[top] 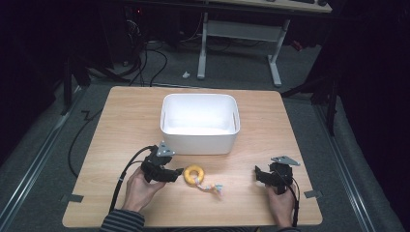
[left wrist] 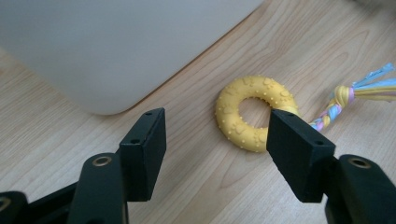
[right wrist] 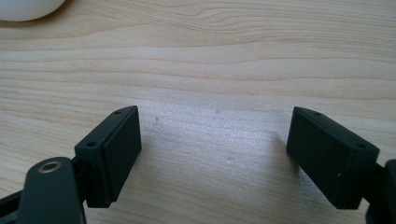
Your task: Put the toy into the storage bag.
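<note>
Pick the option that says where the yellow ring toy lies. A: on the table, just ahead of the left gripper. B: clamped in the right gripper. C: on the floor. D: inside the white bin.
A: the yellow ring toy lies on the wooden table, just ahead of the open left gripper and outside the white bin.

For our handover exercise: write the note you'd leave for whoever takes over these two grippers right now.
Left gripper: open, fingers just short of the yellow ring toy, nothing held.
Right gripper: open, over bare table.
Ring toy, with its braided rope tail, lies on the table in front of the white bin.
Done: approach only.
Left: probably grasp the ring and drop it in the bin.
</note>
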The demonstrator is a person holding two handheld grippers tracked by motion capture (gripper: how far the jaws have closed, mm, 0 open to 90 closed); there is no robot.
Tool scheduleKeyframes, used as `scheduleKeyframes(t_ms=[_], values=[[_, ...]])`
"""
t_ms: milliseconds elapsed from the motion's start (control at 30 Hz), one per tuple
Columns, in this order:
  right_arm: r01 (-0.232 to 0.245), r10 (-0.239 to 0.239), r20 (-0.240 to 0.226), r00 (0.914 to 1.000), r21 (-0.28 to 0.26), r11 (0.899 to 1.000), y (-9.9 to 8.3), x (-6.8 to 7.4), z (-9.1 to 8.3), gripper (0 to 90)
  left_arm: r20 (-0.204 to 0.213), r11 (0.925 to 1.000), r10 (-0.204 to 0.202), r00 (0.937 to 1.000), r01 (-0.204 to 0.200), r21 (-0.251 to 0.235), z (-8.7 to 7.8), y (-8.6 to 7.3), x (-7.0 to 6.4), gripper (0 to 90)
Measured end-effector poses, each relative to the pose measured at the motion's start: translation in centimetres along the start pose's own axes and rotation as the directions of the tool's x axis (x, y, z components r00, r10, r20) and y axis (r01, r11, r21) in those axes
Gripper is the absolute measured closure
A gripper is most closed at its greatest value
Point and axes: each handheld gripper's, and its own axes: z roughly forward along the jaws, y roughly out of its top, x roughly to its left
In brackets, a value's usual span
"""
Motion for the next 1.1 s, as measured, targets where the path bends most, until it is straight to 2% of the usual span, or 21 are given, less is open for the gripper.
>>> scheduleKeyframes(t_ms=[333,700,933,1100], values=[[0.003,-0.003,-0.003,1.0,-0.001,1.0,0.0,0.0,0.0,17.8,0.021,0.9993,0.006,0.9998,-0.007,0.037,1.9,0.6,-0.4,41.1],[0.003,-0.003,-0.003,1.0,0.0,1.0,0.0,0.0,0.0,17.8,0.026,0.9956,0.036,0.999,-0.038,0.086,4.2,0.8,-1.3,44.3],[0.003,-0.003,-0.003,1.0,0.0,1.0,0.0,0.0,0.0,17.8,0.014,0.9965,0.025,0.9996,-0.026,0.08,5.1,0.9,-1.4,47.2],[0.007,-0.007,-0.006,1.0,-0.001,1.0,0.0,0.0,0.0,17.8,-0.006,0.9951,0.025,0.9997,-0.024,0.096,5.8,0.6,-1.5,48.4]])
